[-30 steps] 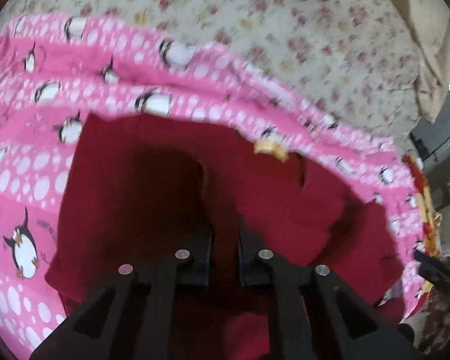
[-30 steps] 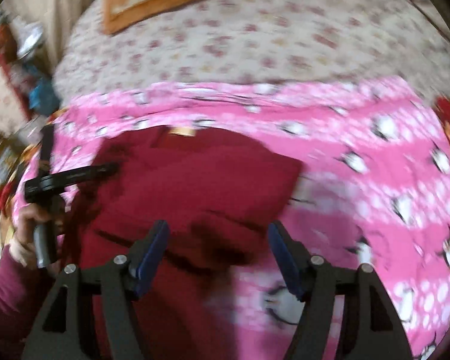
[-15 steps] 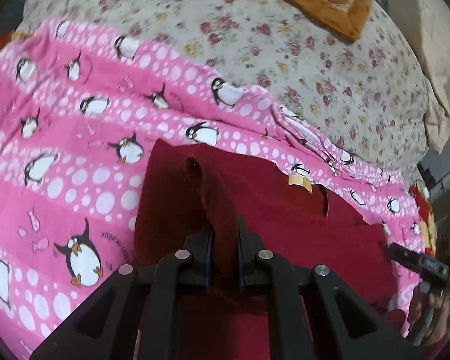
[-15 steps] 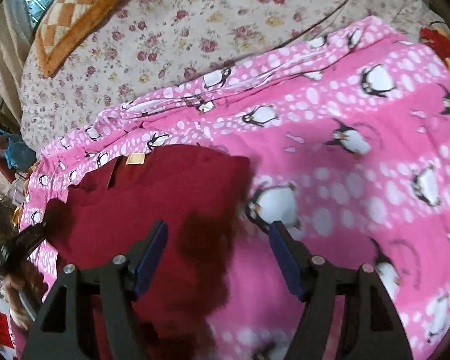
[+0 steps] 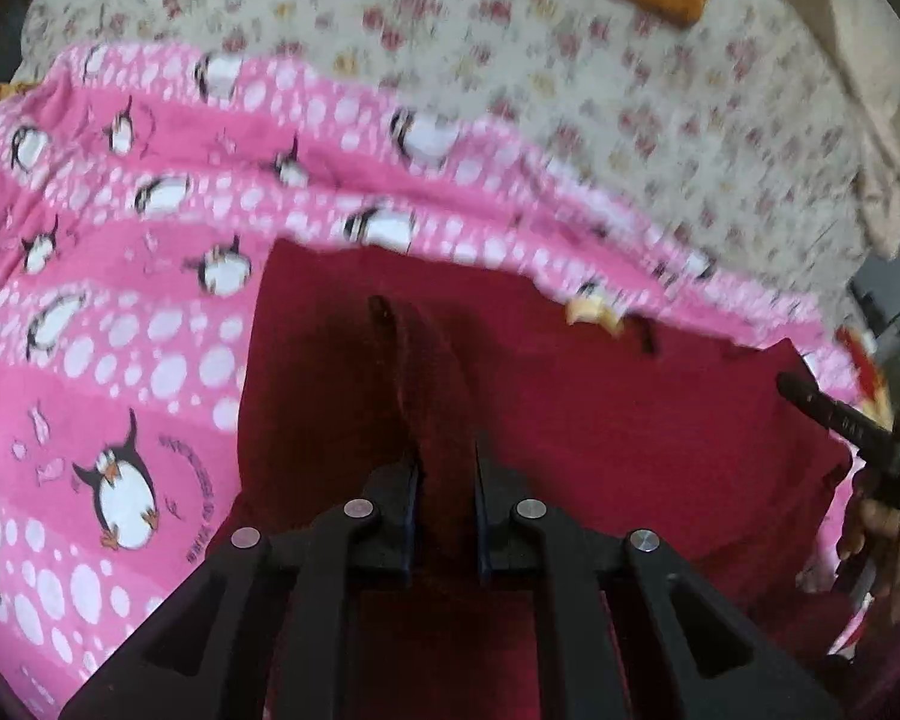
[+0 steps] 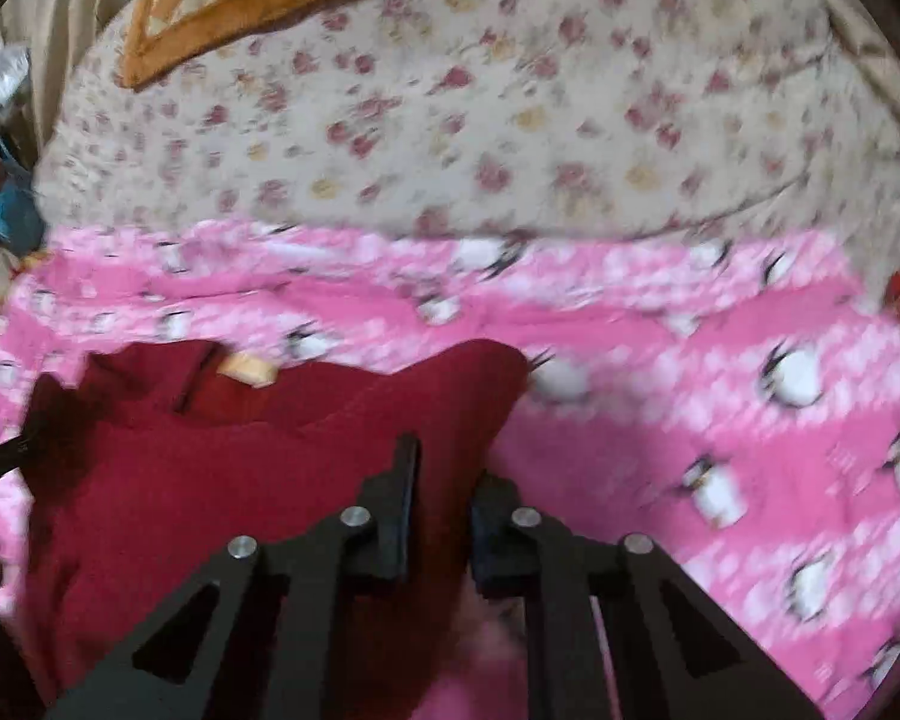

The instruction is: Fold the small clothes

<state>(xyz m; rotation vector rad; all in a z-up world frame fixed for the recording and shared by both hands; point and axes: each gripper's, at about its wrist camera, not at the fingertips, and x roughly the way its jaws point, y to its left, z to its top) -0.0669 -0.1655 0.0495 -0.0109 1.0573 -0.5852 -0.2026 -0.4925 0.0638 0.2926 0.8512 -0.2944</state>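
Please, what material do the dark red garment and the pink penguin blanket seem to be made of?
Red garment: probably a soft knit, perhaps cotton; matte, and it bunches into a thick ridge between the left gripper's fingers. Pink blanket: looks like fleece or flannel, matte, with printed penguins and dots. The blur leaves the weave unclear.

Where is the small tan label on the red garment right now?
In the left wrist view the tan label sits at the red garment's far edge, right of centre, against the pink penguin blanket. In the right wrist view it lies upper left of the right gripper.

Matt dark red cloth garment (image 5: pixel 600 420), soft printed pink blanket (image 5: pixel 120 312), floral bedsheet (image 6: pixel 510 138)
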